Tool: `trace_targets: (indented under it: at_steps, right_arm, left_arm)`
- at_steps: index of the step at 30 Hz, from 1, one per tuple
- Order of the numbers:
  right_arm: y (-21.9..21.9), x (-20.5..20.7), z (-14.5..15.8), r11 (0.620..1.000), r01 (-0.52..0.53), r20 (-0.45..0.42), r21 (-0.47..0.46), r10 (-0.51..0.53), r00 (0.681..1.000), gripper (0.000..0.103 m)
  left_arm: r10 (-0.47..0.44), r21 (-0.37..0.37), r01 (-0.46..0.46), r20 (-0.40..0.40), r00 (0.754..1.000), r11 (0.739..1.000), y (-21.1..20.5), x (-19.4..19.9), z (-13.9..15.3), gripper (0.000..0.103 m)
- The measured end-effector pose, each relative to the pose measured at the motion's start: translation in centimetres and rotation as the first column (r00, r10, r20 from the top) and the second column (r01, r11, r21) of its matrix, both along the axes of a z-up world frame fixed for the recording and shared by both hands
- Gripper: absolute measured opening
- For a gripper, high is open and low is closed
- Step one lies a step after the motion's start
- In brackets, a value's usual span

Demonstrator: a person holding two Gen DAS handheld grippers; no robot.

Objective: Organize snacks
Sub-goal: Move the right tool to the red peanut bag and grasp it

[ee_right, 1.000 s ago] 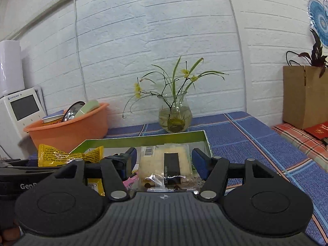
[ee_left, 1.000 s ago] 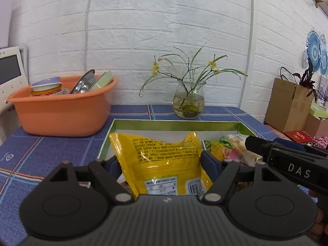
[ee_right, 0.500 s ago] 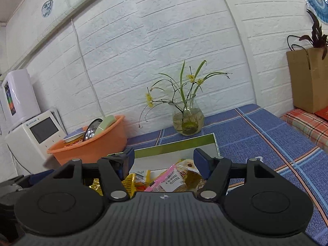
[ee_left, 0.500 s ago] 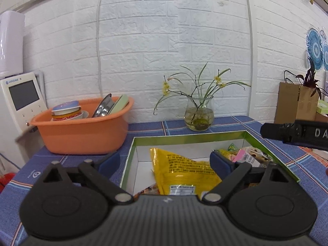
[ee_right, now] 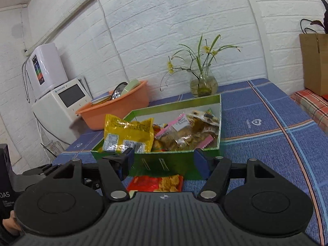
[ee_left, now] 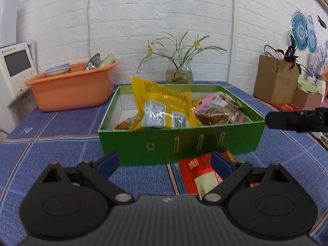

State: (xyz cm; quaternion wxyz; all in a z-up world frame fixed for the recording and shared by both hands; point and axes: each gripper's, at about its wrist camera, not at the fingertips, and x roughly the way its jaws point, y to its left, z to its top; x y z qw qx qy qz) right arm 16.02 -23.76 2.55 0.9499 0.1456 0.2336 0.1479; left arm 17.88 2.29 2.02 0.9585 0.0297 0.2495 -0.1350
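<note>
On the left, the yellow bag [ee_left: 164, 106] is seen propped inside the green box [ee_left: 180, 141], with other packets to its right. The left gripper [ee_left: 165, 163] has just been opening; its jaws are spread, with nothing pinched. The right gripper [ee_right: 165, 162] is likewise spread and empty. A red packet [ee_left: 202, 174] lies on the near cloth, just before the box; collecting it is judged the next step, calling for a lowered, centred approach.

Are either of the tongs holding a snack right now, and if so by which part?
No. The left tongs, whose jaws have just been opening, and the right tongs both stand open and empty; the yellow bag rests in the green box.
</note>
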Motion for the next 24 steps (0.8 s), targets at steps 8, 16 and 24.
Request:
trace_targets:
  at_steps: [8,16,24]
  right_arm:
    - [-1.1,-0.7,-3.0,0.997,-0.016,-0.094,0.072,0.023,0.995,0.103]
    - [-3.0,3.0,-4.1,0.952,0.071,-0.255,0.299,0.007,0.967,0.103]
    - [-1.0,4.5,-5.5,0.963,-0.002,-0.287,0.270,0.082,0.954,0.103]
  left_arm:
    - [0.047,0.081,-0.050,0.042,0.998,0.995,-0.4,-2.8,-1.4,0.093]
    - [-0.055,0.135,0.057,-0.021,0.998,0.989,-3.5,-1.6,-3.5,0.093]
    - [-0.090,0.120,0.093,-0.030,0.995,0.988,-4.9,-0.5,-3.5,0.093]
